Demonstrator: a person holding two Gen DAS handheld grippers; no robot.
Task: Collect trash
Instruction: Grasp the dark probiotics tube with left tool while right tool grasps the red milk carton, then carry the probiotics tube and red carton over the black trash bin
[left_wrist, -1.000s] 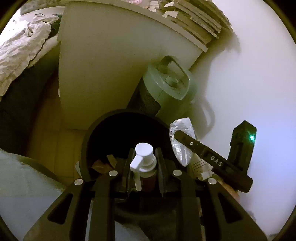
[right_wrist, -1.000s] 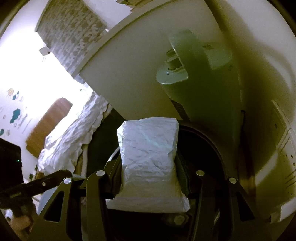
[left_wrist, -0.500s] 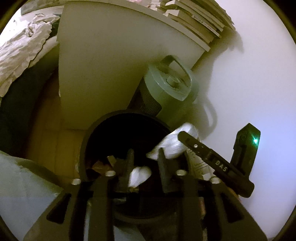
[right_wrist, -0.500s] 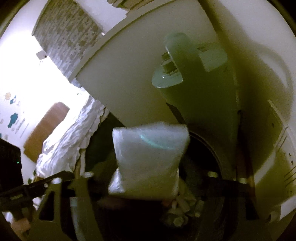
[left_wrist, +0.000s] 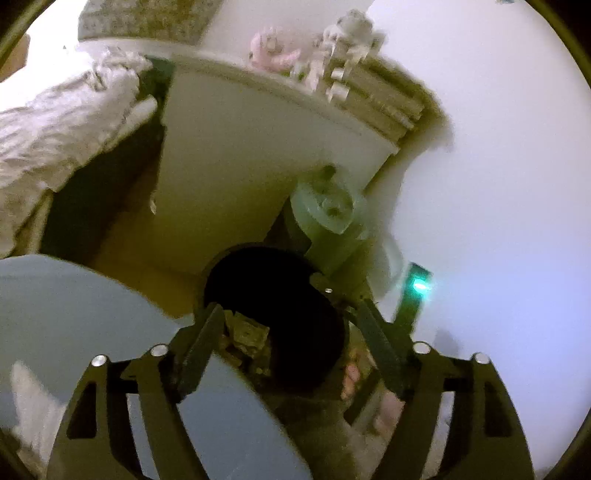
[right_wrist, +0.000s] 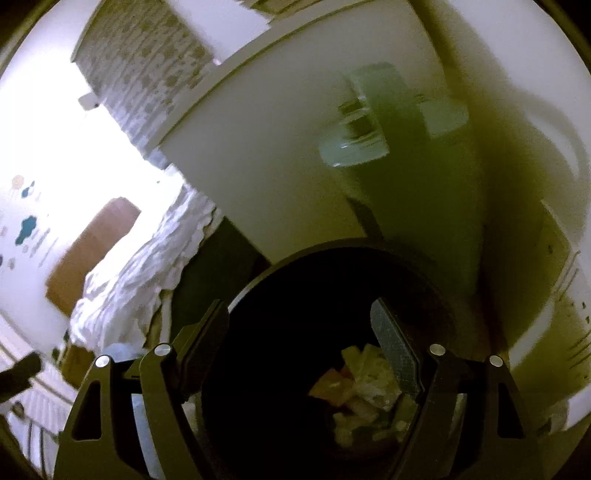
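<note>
A black round trash bin (left_wrist: 236, 266) stands on the floor by a white cabinet; it also shows in the right wrist view (right_wrist: 332, 258). Crumpled trash (right_wrist: 362, 384) lies at its bottom, and some trash (left_wrist: 247, 332) shows in the left wrist view. My left gripper (left_wrist: 288, 317) is open and empty, higher above the bin. My right gripper (right_wrist: 299, 314) is open and empty, right over the bin's mouth. The other gripper's body with a green light (left_wrist: 415, 291) shows at the right of the left wrist view.
A pale green appliance with a handle (left_wrist: 328, 210) stands behind the bin against the wall; it also shows in the right wrist view (right_wrist: 384, 125). A white cabinet (left_wrist: 236, 147) holds stacked books (left_wrist: 380, 99). A bed with white linen (left_wrist: 55, 122) is at the left.
Both grippers opened. The pump bottle left the left gripper and the white bag left the right one, both dropping into the bin. The left gripper has risen away from the bin.
</note>
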